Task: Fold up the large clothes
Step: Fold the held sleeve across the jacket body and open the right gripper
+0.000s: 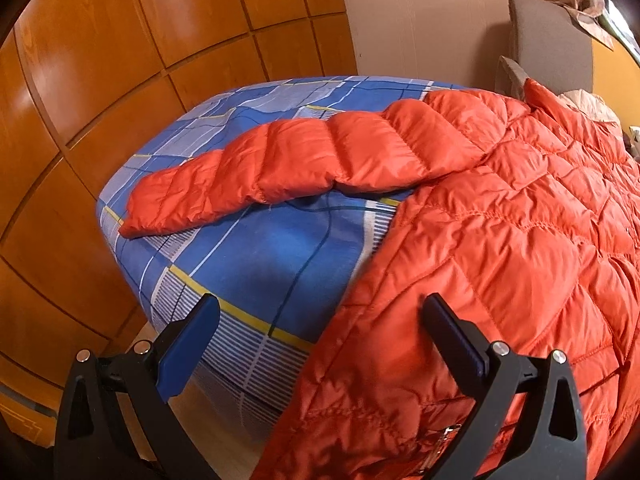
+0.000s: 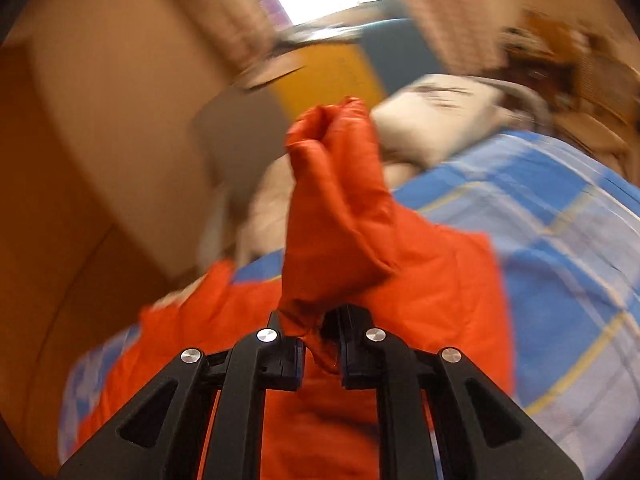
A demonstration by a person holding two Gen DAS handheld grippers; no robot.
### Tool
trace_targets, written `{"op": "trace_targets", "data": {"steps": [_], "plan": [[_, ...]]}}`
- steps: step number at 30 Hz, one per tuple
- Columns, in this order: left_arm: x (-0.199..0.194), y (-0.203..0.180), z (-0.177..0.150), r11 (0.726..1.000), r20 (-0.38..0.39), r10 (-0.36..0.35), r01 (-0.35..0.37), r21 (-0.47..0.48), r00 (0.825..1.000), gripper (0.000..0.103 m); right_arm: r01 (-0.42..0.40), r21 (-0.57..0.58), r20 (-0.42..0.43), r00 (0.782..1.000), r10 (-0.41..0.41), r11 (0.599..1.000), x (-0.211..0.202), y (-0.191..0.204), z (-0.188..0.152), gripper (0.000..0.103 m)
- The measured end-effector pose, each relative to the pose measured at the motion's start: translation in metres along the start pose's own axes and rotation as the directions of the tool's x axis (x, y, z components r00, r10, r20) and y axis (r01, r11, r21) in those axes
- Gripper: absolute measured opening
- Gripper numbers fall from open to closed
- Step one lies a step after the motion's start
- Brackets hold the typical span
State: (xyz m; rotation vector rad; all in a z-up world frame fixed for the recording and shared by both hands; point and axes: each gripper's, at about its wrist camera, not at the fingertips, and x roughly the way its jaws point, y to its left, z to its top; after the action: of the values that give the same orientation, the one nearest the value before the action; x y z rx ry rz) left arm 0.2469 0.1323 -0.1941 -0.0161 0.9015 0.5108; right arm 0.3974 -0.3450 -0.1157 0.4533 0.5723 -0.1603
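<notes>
Right gripper (image 2: 318,344) has its jaws clamped on a bunched bit of the orange puffer jacket (image 1: 500,240), probably a sleeve end, and I'd carry it across the body low and smooth so the slippery quilted fabric doesn't slide out. The left gripper (image 1: 320,336) hangs over the jacket's near edge with jaws wide apart and nothing in them. Further out, the jacket lies spread flat on the blue plaid bed (image 1: 280,252), shiny and puffy, with its other sleeve (image 1: 280,168) stretched out toward the wooden wardrobe (image 1: 100,80).
</notes>
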Motion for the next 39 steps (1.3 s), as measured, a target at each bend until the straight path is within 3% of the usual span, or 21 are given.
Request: {"op": "trace_targets", "data": {"steps": [3, 8, 15, 18, 19, 21, 22, 23, 25, 27, 28, 30, 32, 33, 34, 36, 39], "plan": [[0.0, 0.005, 0.0, 1.0, -0.003, -0.003, 0.003, -0.015, 1.0, 0.101, -0.053, -0.094, -0.068, 0.997, 0.046, 0.994, 0.028, 0.053, -0.018, 0.012], [0.0, 0.014, -0.004, 0.998, -0.021, -0.03, 0.029, -0.05, 0.999, 0.101, -0.099, -0.232, -0.178, 0.982, 0.058, 0.968, 0.068, 0.116, -0.055, 0.012], [0.002, 0.019, -0.005, 0.997, -0.032, -0.038, 0.035, -0.073, 0.999, 0.101, -0.158, -0.37, -0.284, 0.957, 0.051, 0.915, 0.101, 0.148, -0.091, 0.012], [0.003, 0.021, -0.005, 0.995, -0.041, -0.046, 0.042, -0.086, 0.998, 0.101, -0.229, -0.357, -0.367, 0.926, 0.09, 0.906, 0.113, 0.151, -0.1, 0.012], [0.003, 0.021, -0.006, 0.995, -0.042, -0.045, 0.041, -0.086, 0.998, 0.101, -0.246, -0.36, -0.393, 0.915, 0.093, 0.9, 0.114, 0.149, -0.103, 0.021], [0.003, 0.02, -0.007, 0.996, -0.043, -0.044, 0.041, -0.082, 0.998, 0.101, -0.273, -0.373, -0.434, 0.896, 0.093, 0.887, 0.112, 0.153, -0.107, 0.05], [0.002, 0.019, -0.007, 0.996, -0.043, -0.045, 0.042, -0.078, 0.998, 0.101, -0.296, -0.373, -0.442, 0.89, 0.111, 0.879, 0.106, 0.155, -0.107, 0.073], [0.002, 0.018, -0.007, 0.996, -0.041, -0.044, 0.041, -0.074, 0.998, 0.101, -0.309, -0.376, -0.437, 0.89, 0.127, 0.874, 0.099, 0.157, -0.108, 0.079], [0.001, 0.016, -0.008, 0.997, -0.035, -0.039, 0.036, -0.066, 0.999, 0.101, -0.344, -0.368, -0.42, 0.89, 0.176, 0.864, 0.072, 0.155, -0.105, 0.079], [0.001, 0.016, -0.008, 0.997, -0.039, -0.043, 0.04, -0.067, 0.998, 0.101, -0.346, -0.324, -0.367, 0.904, 0.22, 0.881, 0.045, 0.139, -0.098, 0.079], [-0.001, 0.016, -0.007, 0.996, -0.035, -0.054, 0.051, -0.076, 0.998, 0.101, -0.33, -0.312, -0.336, 0.916, 0.221, 0.891, 0.034, 0.131, -0.094, 0.079], [-0.006, 0.013, -0.005, 0.994, -0.027, -0.075, 0.072, -0.079, 0.997, 0.101, -0.224, -0.292, -0.232, 0.96, 0.159, 0.93, 0.009, 0.107, -0.08, 0.079], [-0.011, 0.009, -0.002, 0.994, -0.019, -0.088, 0.087, -0.069, 0.996, 0.101, -0.049, -0.255, -0.123, 0.992, 0.018, 0.966, -0.008, 0.075, -0.067, 0.079], [-0.014, 0.005, 0.0, 0.994, -0.011, -0.093, 0.092, -0.056, 0.996, 0.101, 0.066, -0.231, -0.075, 0.993, -0.086, 0.971, -0.013, 0.057, -0.06, 0.079], [-0.016, 0.002, 0.002, 0.995, -0.005, -0.091, 0.091, -0.043, 0.996, 0.101, 0.218, -0.192, -0.037, 0.973, -0.229, 0.957, -0.015, 0.034, -0.051, 0.079], [-0.019, -0.007, 0.004, 0.998, 0.01, -0.06, 0.06, -0.004, 0.998, 0.101, 0.366, -0.126, -0.032, 0.928, -0.372, 0.922, -0.011, -0.002, -0.041, 0.079], [-0.021, -0.016, 0.007, 0.999, 0.012, -0.044, 0.043, 0.023, 0.999, 0.101, 0.449, -0.074, -0.071, 0.888, -0.454, 0.89, 0.002, -0.036, -0.033, 0.079]]}}
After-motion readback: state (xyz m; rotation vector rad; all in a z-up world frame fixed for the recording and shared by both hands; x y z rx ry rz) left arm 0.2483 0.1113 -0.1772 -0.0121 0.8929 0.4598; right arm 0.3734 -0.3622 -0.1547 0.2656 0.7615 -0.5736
